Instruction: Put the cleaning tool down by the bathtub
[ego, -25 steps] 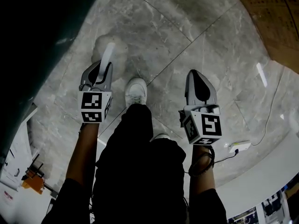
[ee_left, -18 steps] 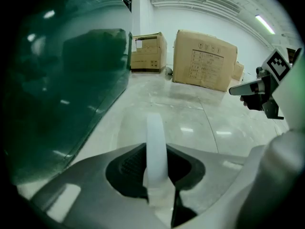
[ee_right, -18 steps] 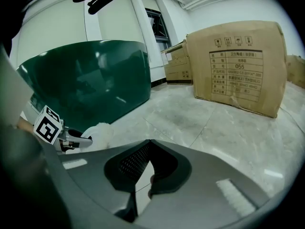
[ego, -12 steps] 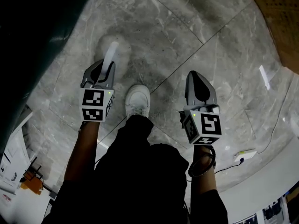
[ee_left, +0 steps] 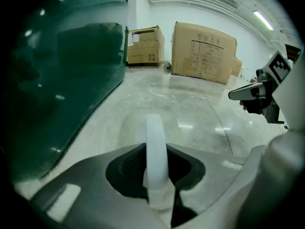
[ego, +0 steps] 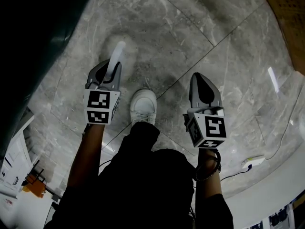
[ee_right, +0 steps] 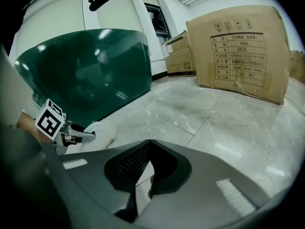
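The person stands on a grey marble floor [ego: 190, 23] with the dark green bathtub [ego: 28, 42] rising along the left. One white shoe [ego: 143, 106] shows between the two outstretched arms.

The left tongs [ego: 106, 69] are clamped tight on the cleaning tool [ego: 116, 56], gripping the white handle low down. From the left gripper view the handle [ee_left: 156, 147] curves up and away out of the pinched left tongs [ee_left: 158, 197], and the tub's green wall [ee_left: 62, 80] fills the left side. The tool's pale, fluffy head points toward the far floor, just beside the foot of the tub. It is off to the right of the tub wall, and I can't tell whether it touches the marble. In the right gripper view that white head [ee_right: 97, 132] shows close under the tub [ee_right: 86, 66].

The right tongs [ego: 204, 82] are out to the right, well apart from the tool. Their jaws are drawn together with nothing between them, as the right gripper view of the right tongs [ee_right: 143, 180] makes plain.

Far across the room stand big cardboard boxes [ee_left: 204, 51], the largest also in the right gripper view [ee_right: 238, 51]. A white power strip [ego: 252, 162] with its cable lies on the floor at the near right.
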Demonstrator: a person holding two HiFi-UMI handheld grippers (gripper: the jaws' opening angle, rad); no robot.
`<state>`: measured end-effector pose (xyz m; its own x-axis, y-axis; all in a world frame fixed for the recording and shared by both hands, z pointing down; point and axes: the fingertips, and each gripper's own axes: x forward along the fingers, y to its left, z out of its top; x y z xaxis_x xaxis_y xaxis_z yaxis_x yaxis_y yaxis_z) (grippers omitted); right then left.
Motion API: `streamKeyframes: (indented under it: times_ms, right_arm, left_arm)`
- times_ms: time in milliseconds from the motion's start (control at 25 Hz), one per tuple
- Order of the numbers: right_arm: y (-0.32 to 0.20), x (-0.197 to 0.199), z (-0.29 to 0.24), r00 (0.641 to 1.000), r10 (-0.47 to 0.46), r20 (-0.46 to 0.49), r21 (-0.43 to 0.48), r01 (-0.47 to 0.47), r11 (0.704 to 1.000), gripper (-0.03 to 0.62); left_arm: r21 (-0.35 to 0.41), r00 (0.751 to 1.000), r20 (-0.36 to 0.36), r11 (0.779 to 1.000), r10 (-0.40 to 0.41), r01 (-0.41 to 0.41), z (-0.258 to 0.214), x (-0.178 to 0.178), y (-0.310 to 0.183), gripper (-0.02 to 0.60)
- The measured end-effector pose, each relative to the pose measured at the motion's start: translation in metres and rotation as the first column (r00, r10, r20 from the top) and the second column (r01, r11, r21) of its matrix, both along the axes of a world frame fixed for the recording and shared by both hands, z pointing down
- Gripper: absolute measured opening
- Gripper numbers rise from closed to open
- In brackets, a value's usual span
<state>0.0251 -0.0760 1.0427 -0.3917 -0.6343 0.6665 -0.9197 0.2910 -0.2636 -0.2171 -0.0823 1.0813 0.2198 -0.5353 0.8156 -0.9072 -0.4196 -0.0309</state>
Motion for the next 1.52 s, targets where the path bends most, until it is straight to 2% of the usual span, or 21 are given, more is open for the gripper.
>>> streamKeyframes:
  times_ms: [360, 600, 720, 960, 1240, 1520]
  right_arm:
    - [0.004, 0.007, 0.000, 1.000, 0.011, 0.004, 0.002, -0.011, 1.000, 0.021]
    - [0.008, 0.019, -0.003, 1.000, 0.028, -0.006, 0.012, -0.028, 1.000, 0.021]
    - [0.009, 0.023, -0.003, 0.999, 0.036, -0.012, 0.014, -0.036, 0.999, 0.021]
    - [0.009, 0.023, -0.015, 0.999, 0.048, -0.010, 0.029, -0.048, 0.998, 0.021]
    - [0.014, 0.031, -0.065, 0.998, 0.063, -0.010, 0.036, -0.062, 0.997, 0.021]
    - [0.009, 0.037, -0.143, 0.998, 0.064, -0.028, 0.053, -0.063, 0.997, 0.021]
  left_arm:
    - [-0.017, 1.000, -0.011, 1.000, -0.014, 0.014, 0.001, 0.001, -0.001, 0.078]
    - [0.014, 1.000, -0.009, 1.000, -0.014, 0.014, -0.001, 0.001, -0.004, 0.082]
    - [0.023, 1.000, -0.022, 1.000, -0.010, 0.011, -0.002, 0.001, -0.006, 0.160]
    - [0.037, 0.999, -0.041, 0.999, 0.006, -0.005, -0.013, 0.006, -0.003, 0.195]
    - [0.084, 0.998, 0.012, 0.995, 0.054, -0.054, -0.066, 0.007, 0.001, 0.202]
    - [0.101, 0.998, -0.014, 0.993, 0.058, -0.056, -0.137, 0.019, 0.000, 0.199]
